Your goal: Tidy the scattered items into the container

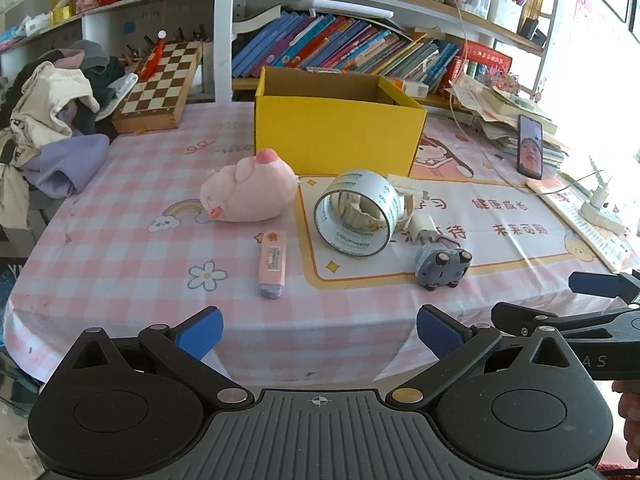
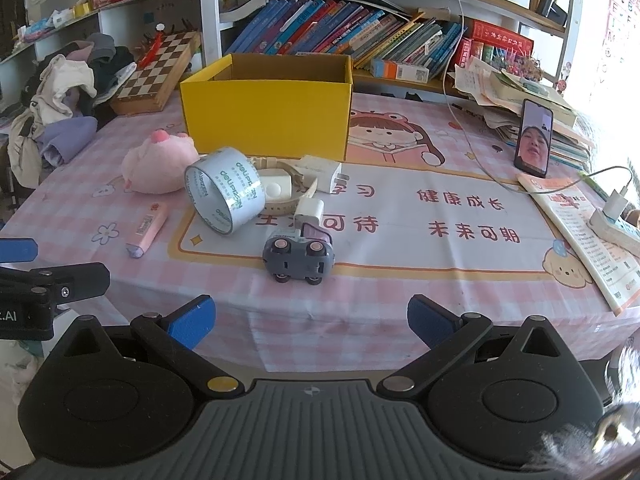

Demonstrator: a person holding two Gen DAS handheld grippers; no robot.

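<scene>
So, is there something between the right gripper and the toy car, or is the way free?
Nothing visible blocks it. The right gripper is open at the table's near edge, and only bare tablecloth lies before the toy car. The tape roll stands farther back, left.

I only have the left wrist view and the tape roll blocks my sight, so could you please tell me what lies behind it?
Observer: A white plug adapter lies flat behind the tape roll, with its prongs pointing right.
Operator: Thank you. Is anything else tucked in there?
Observer: Yes, a cream watch with a round white face lies right beside the roll, and its strap curls toward the adapter.
</scene>
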